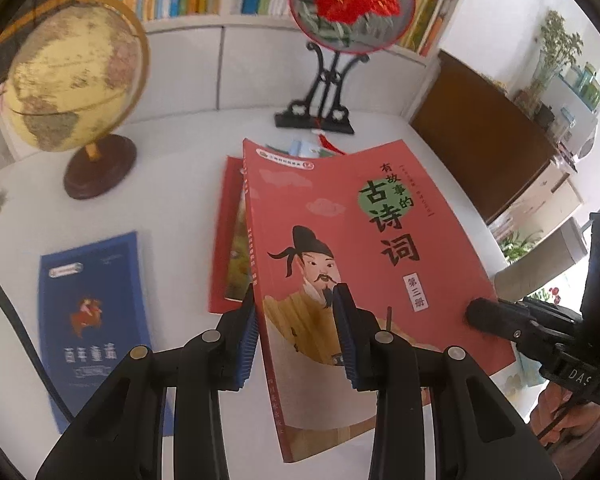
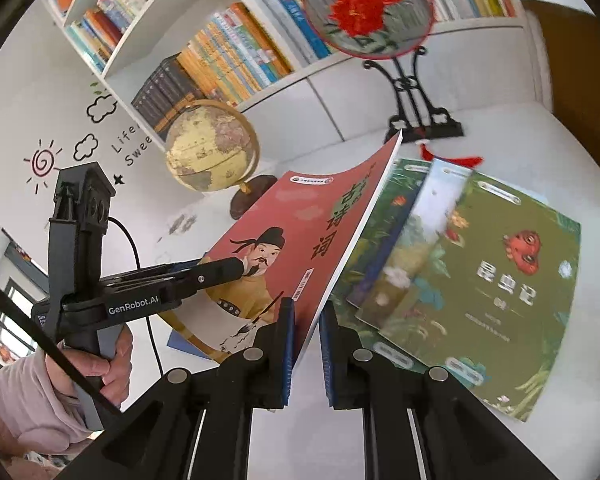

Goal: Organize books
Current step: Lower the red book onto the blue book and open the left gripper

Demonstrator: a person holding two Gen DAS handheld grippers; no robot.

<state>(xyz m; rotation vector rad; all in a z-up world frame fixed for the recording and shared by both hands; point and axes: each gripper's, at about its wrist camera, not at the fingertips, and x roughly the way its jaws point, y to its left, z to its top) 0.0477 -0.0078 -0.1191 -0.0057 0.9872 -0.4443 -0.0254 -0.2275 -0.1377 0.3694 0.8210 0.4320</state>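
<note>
I have both grippers clamped on the red poetry book [image 1: 364,248]: left gripper [image 1: 296,332] at its spine, right gripper [image 2: 305,344] on its page edge.

Both grippers [image 1: 296,320] [image 2: 305,344] clamped, angled downward

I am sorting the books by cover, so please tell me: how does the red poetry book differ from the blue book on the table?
The red poetry book is lifted and tilted, gripped by the left gripper and right gripper; the blue book lies flat and untouched. The red cover shows a man in a black hat, the blue one a small rider. Both are thin paperbacks with Chinese titles.
</note>
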